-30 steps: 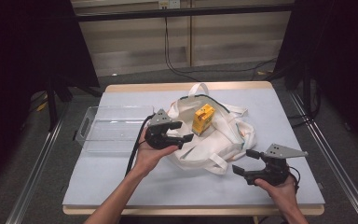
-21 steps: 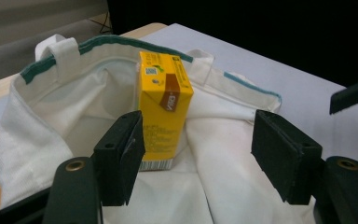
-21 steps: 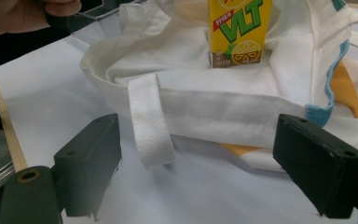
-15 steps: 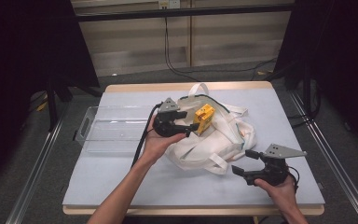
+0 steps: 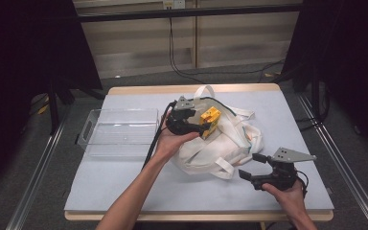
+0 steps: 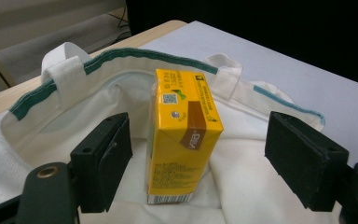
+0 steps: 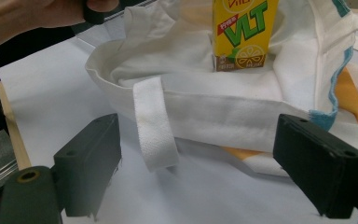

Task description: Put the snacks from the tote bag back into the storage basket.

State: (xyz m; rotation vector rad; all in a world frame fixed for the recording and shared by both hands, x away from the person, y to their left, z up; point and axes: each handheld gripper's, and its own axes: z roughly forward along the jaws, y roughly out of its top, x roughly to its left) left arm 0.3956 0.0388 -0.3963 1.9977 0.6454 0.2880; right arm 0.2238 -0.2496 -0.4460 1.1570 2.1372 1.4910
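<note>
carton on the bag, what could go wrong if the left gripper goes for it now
The carton stands upright on the soft, crumpled bag, so a nudge from one jaw could tip it before both close. It also sits nearer one jaw of the open left gripper, making a one-sided push likely. The right gripper is open beside the bag, not holding it, so the cloth may shift.

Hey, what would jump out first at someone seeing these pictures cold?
The bright yellow drink carton standing upright on the white canvas bag at mid-table, framed by the open jaws of the left gripper. Next, the right gripper, open too, low at the bag's near edge by a white strap. A clear plastic tray sits to the left.
</note>
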